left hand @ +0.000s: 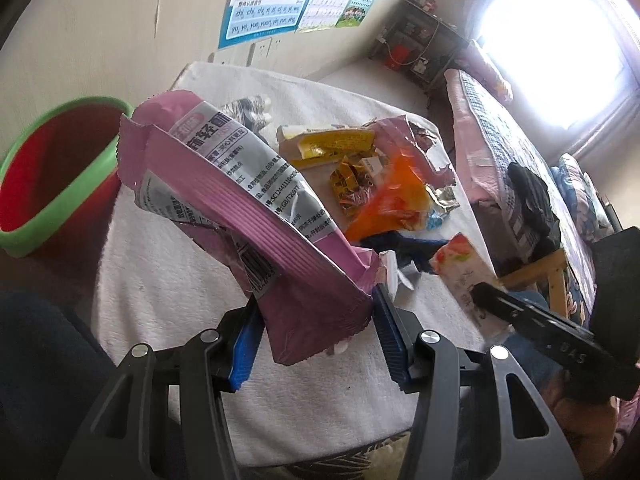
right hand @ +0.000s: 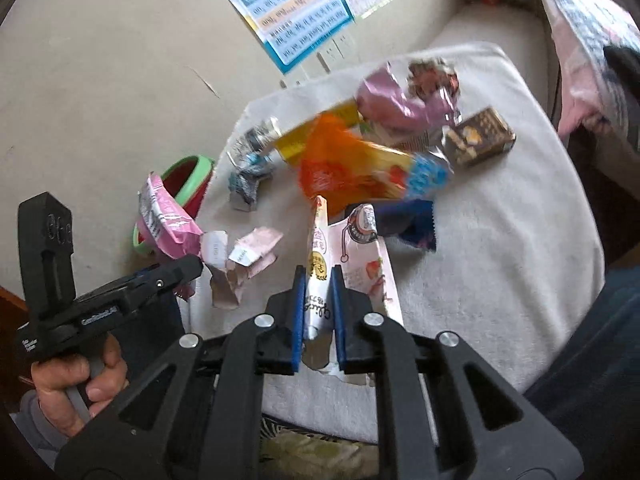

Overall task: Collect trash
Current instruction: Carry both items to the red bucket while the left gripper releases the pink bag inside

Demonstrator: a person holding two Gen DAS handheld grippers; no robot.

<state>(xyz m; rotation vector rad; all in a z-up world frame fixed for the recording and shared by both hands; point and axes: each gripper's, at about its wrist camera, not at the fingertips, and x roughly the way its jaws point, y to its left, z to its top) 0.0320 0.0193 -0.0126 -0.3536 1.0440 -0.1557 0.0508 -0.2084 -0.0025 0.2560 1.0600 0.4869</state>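
Near the front edge of the bench (right hand: 500,240), the left claw (left hand: 316,320) is clamped on a pink wrapper (left hand: 248,208) and the right claw (right hand: 318,312) on a white packet (right hand: 318,264), so both loads are probably due next over the red bin (left hand: 52,176) at the left edge.

The pink crinkly plastic snack bag (left hand: 240,200) looks glossy, its sealed edge ribbed. At twelve o'clock, a torn silver foil wrapper (left hand: 440,196) shines — metallic and creased. The white fuzzy cloth cover (left hand: 168,280) on the desk is matt and napped. The red plastic bin with green rim (left hand: 52,184) looks smooth — faintly glossy.
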